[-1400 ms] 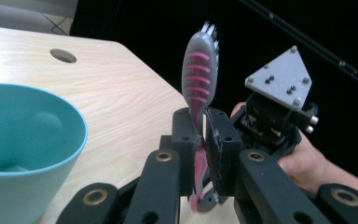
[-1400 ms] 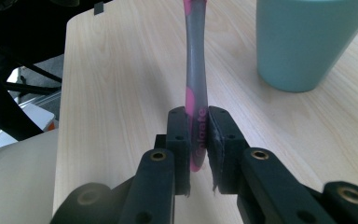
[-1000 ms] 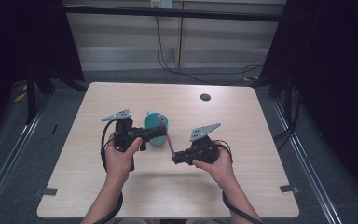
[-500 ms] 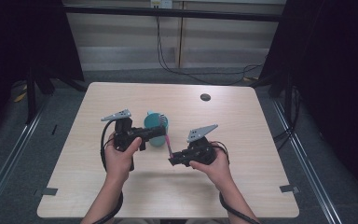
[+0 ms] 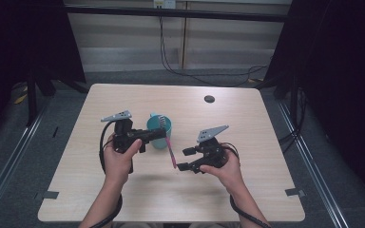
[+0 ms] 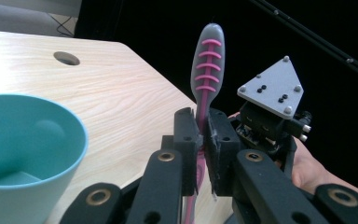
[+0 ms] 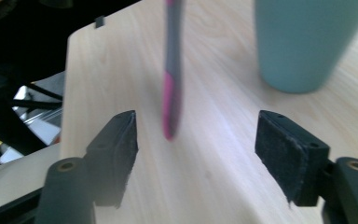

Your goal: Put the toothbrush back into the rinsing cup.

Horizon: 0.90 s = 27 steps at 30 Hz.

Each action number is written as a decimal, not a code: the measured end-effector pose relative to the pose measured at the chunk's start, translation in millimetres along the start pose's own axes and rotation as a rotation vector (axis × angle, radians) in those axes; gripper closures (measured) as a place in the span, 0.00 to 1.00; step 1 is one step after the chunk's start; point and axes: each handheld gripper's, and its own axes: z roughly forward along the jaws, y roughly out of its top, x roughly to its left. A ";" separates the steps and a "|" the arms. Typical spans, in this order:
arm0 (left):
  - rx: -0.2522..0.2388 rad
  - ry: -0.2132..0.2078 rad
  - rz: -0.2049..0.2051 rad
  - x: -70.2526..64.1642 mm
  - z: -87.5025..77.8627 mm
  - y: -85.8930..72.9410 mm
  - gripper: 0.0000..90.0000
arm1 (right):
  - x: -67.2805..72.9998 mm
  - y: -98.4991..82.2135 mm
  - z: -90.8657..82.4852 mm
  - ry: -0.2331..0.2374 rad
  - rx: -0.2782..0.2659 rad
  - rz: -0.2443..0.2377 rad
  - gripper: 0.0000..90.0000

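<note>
A pink and grey toothbrush (image 5: 171,153) slants down from my left gripper (image 5: 163,133), which is shut on it beside the teal cup (image 5: 160,127). In the left gripper view the pads clamp the toothbrush (image 6: 207,60) near its ribbed grey grip, with the cup (image 6: 28,140) at the left. My right gripper (image 5: 182,159) is open, and its jaws have just been opening. The toothbrush's handle end (image 7: 171,70) hangs between the pads without touching either. The cup (image 7: 303,42) stands beyond the right gripper (image 7: 196,140).
The wooden table (image 5: 266,190) has a dark round hole (image 5: 209,99) near its far right. Black frame posts and cables stand beyond the far edge. The right gripper's grey plate (image 6: 272,88) is close behind the toothbrush.
My right gripper's jaws have opened and let go of the toothbrush's handle end. The left gripper still holds the toothbrush by the cup and has not moved.
</note>
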 end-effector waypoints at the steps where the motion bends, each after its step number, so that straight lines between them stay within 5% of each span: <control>1: 0.005 0.007 0.007 0.2 -1.8 0.9 0.94 | -2.2 -3.6 -3.1 -0.032 0.014 0.002 0.25; 9: 0.012 0.024 0.008 1.8 -6.7 3.1 0.94 | -5.9 -17.7 -13.0 -0.104 0.054 -0.026 0.17; 16: 0.024 0.042 0.021 2.4 -10.2 5.3 0.94 | -14.6 -37.3 -16.0 -0.196 0.144 0.019 0.17; 27: 0.040 0.063 0.038 2.5 -16.7 12.1 0.94 | -19.5 -56.9 -18.7 -0.262 0.176 0.035 0.17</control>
